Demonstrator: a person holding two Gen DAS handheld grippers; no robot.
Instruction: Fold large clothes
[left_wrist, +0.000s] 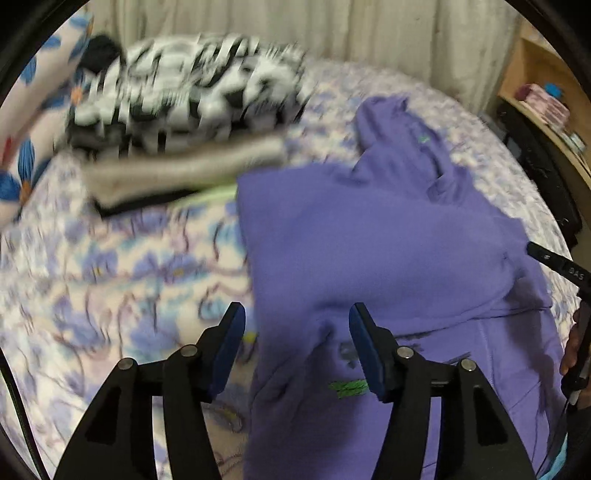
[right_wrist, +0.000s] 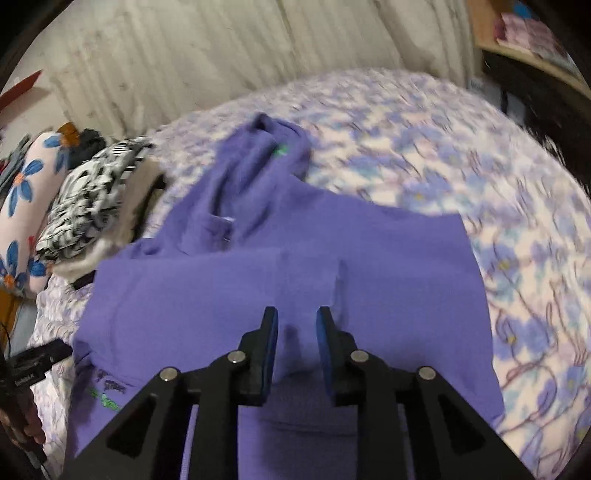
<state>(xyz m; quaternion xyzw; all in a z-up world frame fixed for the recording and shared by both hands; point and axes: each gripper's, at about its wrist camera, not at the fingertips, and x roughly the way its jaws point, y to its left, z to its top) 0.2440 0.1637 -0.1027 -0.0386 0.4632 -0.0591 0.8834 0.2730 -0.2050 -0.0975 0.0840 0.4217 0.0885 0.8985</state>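
A purple hoodie (left_wrist: 388, 240) (right_wrist: 277, 280) lies spread on the flowered bed sheet (left_wrist: 110, 277), partly folded over itself. Its hood (left_wrist: 399, 133) (right_wrist: 266, 155) points toward the far curtain. A green print (left_wrist: 347, 389) shows near its lower edge. My left gripper (left_wrist: 296, 308) hovers open over the hoodie's left edge, nothing between its blue pads. My right gripper (right_wrist: 297, 311) hangs over the middle of the folded cloth, jaws a narrow gap apart, with the fabric seen below them and not pinched. Each view catches the other gripper's tip at its side edge.
A stack of folded clothes topped by a black-and-white garment (left_wrist: 184, 96) (right_wrist: 88, 199) sits left of the hoodie. A white pillow with blue flowers (left_wrist: 22, 173) (right_wrist: 26, 192) lies beyond it. A pale curtain (right_wrist: 221, 55) hangs behind the bed. A wooden shelf (left_wrist: 543, 96) stands at right.
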